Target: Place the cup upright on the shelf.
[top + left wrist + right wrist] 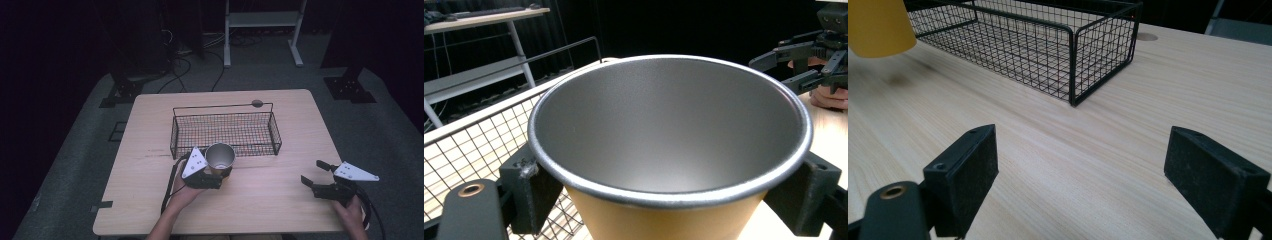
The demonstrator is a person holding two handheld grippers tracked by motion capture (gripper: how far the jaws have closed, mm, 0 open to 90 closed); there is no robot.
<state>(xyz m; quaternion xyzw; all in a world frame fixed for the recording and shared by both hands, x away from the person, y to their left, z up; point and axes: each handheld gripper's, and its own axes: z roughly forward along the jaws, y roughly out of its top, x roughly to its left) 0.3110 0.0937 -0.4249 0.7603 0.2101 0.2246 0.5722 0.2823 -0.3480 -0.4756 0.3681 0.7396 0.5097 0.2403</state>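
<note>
Pale wood grain runs across the table (280, 200), and just above its near-left part hangs a cup (220, 156) with a yellow outside and a grey metal inside, its mouth facing up. The left gripper (212, 175) has it clamped: in the left gripper view the cup (669, 130) sits between the two black jaws, one pad pressed to each side of the wall just under the rolled rim, the pads set as wide as the cup's body. In the right gripper view the cup's yellow base (878, 25) floats clear of the tabletop with a faint shadow beneath it, so it is lifted, not standing. It is just in front of the near long wall of a black wire basket (225, 131), near that wall's middle and outside the basket. The right gripper (315, 175) is well apart, low over the near-right part of the table, its jaws spread wide with bare wood between them and nothing held; in the left gripper view it appears at the far upper right (809, 57). Beyond the table lie grey carpet (380, 130), black cables, a white metal frame (262, 22) and dark surroundings.
</note>
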